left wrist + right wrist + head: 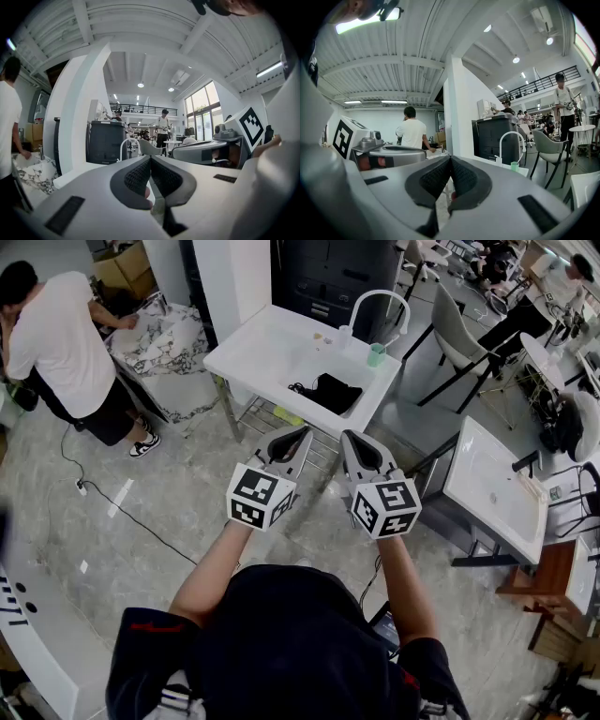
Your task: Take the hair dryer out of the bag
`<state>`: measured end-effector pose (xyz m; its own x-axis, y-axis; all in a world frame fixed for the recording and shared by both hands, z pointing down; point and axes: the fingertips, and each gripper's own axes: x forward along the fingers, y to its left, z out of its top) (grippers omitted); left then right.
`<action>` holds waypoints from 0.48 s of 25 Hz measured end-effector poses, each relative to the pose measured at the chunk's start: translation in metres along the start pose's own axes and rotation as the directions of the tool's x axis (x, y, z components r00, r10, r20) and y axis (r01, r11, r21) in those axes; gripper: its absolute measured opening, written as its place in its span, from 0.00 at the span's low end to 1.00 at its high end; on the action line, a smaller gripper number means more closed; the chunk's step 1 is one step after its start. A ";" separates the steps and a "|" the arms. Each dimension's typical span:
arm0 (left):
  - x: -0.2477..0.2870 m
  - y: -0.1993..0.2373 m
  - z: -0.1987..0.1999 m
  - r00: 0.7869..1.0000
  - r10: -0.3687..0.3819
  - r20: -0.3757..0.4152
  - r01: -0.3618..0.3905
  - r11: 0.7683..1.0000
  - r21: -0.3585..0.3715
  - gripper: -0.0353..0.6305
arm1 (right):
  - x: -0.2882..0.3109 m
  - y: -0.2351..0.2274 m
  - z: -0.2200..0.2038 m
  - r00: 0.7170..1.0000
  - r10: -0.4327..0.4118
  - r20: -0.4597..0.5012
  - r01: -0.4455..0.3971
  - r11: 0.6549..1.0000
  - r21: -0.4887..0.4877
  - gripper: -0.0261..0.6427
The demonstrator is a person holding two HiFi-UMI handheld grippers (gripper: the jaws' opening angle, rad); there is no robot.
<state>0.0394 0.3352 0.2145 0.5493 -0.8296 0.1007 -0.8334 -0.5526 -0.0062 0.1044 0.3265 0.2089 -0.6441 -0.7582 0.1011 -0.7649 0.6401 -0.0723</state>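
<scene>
White table stands well ahead of both claws and carries the black bag; the hair dryer is unseen. Left claw and right claw are fully closed and empty. It seems to be the approach step: next they must reach the bag and open.

We find the head view looking steeply down from above; both gripper views face level, sharing its white table ahead.

A black bag of soft, crumpled cloth lies slumped flat on the white table, close to the table's near edge and right of its middle. A thin black cord curls out from the bag's left side onto the table. The hair dryer itself is hidden.
</scene>
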 end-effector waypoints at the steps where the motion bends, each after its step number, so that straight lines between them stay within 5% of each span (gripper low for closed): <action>1: 0.000 0.000 0.000 1.000 0.000 0.000 0.000 1.000 0.000 0.07 | 0.000 -0.002 0.001 1.000 -0.008 0.010 0.007 1.000 0.022 0.09; 12: 0.008 0.000 0.000 1.000 0.005 -0.004 -0.005 1.000 -0.009 0.07 | 0.001 -0.010 0.001 1.000 -0.004 0.014 0.004 0.999 0.047 0.09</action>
<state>0.0444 0.3284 0.2150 0.5445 -0.8322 0.1051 -0.8369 -0.5474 0.0018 0.1116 0.3193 0.2091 -0.6409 -0.7626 0.0873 -0.7668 0.6309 -0.1181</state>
